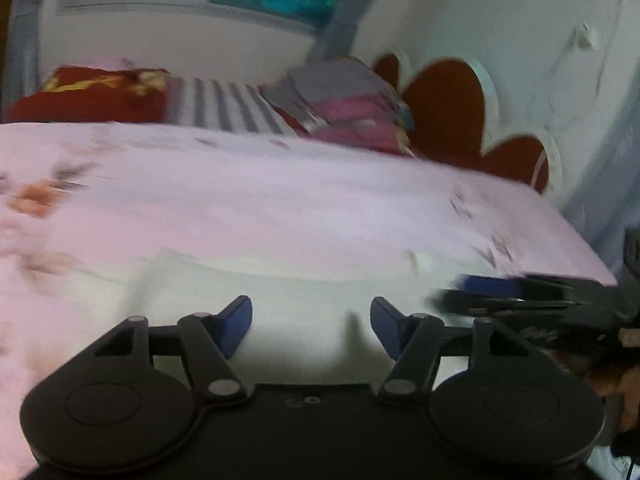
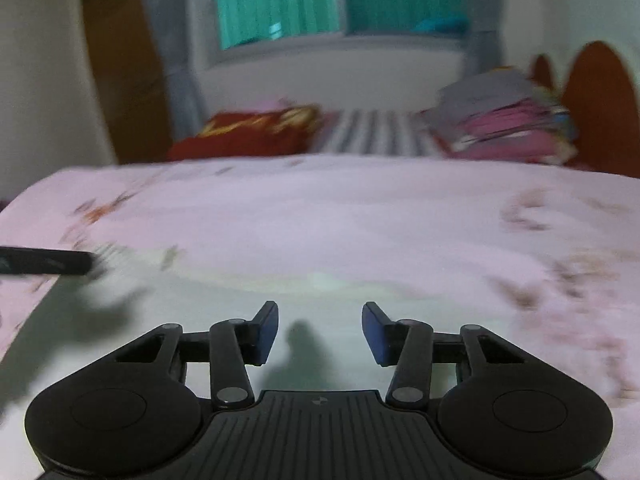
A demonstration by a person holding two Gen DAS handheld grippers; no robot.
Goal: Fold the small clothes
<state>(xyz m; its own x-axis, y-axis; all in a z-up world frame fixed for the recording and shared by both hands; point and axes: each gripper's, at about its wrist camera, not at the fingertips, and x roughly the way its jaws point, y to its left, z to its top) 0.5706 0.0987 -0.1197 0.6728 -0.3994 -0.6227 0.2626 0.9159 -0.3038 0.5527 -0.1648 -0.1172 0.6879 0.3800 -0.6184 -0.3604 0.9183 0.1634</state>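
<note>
- On the bed (image 1: 280, 200), covered by one pink floral sheet, one pale white-green garment (image 1: 288, 304) is seen spread flat at the near edge, directly beneath both tools.
- One left tool (image 1: 311, 326) is seen at 6 o'clock of its own view, its two blue pads held partly apart with nothing gripped between them; only the garment lies below the gap.
- One right tool (image 2: 320, 330) is likewise shown at 6 o'clock of its view, its two blue pads partly apart and empty, over the same garment (image 2: 320, 312).
- From the left wrist, the right tool (image 1: 500, 292) is seen blurred at 3 o'clock, above the garment's right edge; from the right wrist, one black finger of the left tool (image 2: 48, 261) is seen at 9 o'clock.
- One stack of folded clothes (image 1: 352, 108), grey above pink, is placed at 1 o'clock at the far side of the bed.
- One red pillow (image 1: 92, 96) is seen at 11 o'clock, and one striped cloth (image 1: 228, 108) lies between pillow and stack.
- One window (image 2: 340, 0) with teal curtains is seen at 12 o'clock.
</note>
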